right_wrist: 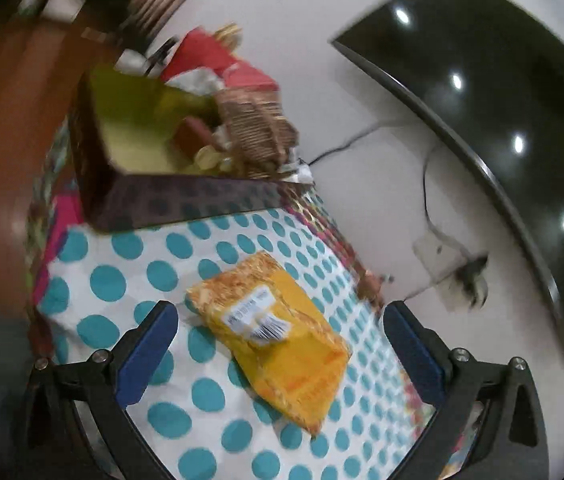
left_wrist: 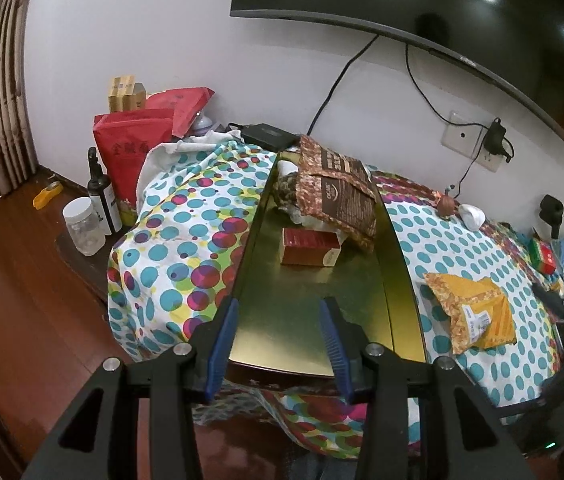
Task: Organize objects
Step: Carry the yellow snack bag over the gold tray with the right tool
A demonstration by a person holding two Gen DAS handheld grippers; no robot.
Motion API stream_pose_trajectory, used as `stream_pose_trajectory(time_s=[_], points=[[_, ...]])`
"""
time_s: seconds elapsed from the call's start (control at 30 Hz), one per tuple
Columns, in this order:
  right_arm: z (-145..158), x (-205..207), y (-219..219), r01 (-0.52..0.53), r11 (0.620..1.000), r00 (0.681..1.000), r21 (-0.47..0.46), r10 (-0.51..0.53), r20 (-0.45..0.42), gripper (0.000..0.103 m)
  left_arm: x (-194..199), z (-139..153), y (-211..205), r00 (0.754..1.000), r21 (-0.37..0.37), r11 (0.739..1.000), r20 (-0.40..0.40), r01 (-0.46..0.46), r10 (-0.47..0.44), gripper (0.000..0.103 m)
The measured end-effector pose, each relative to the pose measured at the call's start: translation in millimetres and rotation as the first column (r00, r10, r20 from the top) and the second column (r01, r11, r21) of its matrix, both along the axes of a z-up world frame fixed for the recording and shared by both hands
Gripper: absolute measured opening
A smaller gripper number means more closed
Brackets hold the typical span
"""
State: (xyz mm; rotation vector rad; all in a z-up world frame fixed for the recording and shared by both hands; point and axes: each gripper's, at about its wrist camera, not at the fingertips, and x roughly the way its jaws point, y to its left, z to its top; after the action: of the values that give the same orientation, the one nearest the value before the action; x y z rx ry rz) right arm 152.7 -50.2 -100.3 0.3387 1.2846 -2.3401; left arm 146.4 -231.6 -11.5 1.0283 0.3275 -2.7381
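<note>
— While we look through the left view, our left gripper sits half-wide astride the tin's near wall, lower centre; whether it grips, we can't tell.
— Right view: our right gripper gapes wide, empty, around the yellow pouch at centre. Its long axis runs upper left to lower right; next we'd likely close across it.

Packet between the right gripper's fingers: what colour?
Yellow-orange packet with a white barcode label; clearest in the right wrist view.
</note>
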Motion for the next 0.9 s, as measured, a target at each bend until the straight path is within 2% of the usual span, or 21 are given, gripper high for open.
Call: stream_pose_trajectory(time_s=[0.13, 0.23, 0.37, 0.43, 0.5, 0.57, 0.6, 0.63, 0.67, 0.73, 0.9], points=[[-15, -12, -19, -0.006, 0.999, 1.0, 0.049, 0.006, 0.009, 0.102, 1, 1, -5, 1.0, 0.006, 1.0, 0.0, -0.013, 0.013, 0.043], [-12, -27, -19, 0.012, 1.0, 0.995, -0.007, -0.011, 0.095, 0.101, 1, 2, -7, 1.0, -0.002, 1.0, 0.003, -0.019, 0.019, 0.043], [-8, -33, -7, 0.093, 0.994, 0.995, -0.052, -0.09, 0.047, 0.101, 0, 3, -11, 1.0, 0.004, 1.0, -0.001, -0.026, 0.026, 0.043], [-10, -37, -4, 0.126, 0.991, 0.992, -0.045, -0.126, 0.016, 0.092, -3, 1, -11, 1.0, 0.007, 1.0, 0.007, -0.023, 0.023, 0.043], [-9, -42, -1, 0.14, 0.989, 0.99, -0.049, -0.14, 0.015, 0.091, -6, -1, -8, 1.0, 0.015, 1.0, 0.009, -0.014, 0.014, 0.043], [-15, -52, -4, 0.173, 0.985, 0.985, -0.017, -0.172, 0.027, 0.081, -10, -3, -3, 1.0, 0.019, 1.0, 0.024, -0.001, 0.0, 0.043], [-15, -55, -3, 0.173, 0.985, 0.984, -0.026, -0.172, 0.043, 0.068, -11, -4, 0, 1.0, 0.019, 1.0, 0.026, 0.006, -0.007, 0.043], [-15, -59, -3, 0.177, 0.984, 0.983, -0.026, -0.176, 0.06, 0.043, -12, -4, 2, 1.0, 0.018, 1.0, 0.025, 0.013, -0.013, 0.043], [-16, -63, -3, 0.183, 0.983, 0.98, -0.027, -0.18, 0.082, 0.036, -12, -4, 6, 0.999, 0.012, 1.0, 0.027, 0.024, -0.024, 0.043], [-17, -67, -2, 0.201, 0.979, 0.975, -0.022, -0.198, 0.098, 0.035, -14, -4, 10, 0.999, 0.002, 0.999, 0.028, 0.038, -0.038, 0.043], [-1, -69, 11, 0.213, 0.971, 0.971, -0.111, -0.198, 0.135, 0.03, -20, -3, 17, 0.998, 0.011, 0.998, 0.026, 0.06, -0.061, 0.043]])
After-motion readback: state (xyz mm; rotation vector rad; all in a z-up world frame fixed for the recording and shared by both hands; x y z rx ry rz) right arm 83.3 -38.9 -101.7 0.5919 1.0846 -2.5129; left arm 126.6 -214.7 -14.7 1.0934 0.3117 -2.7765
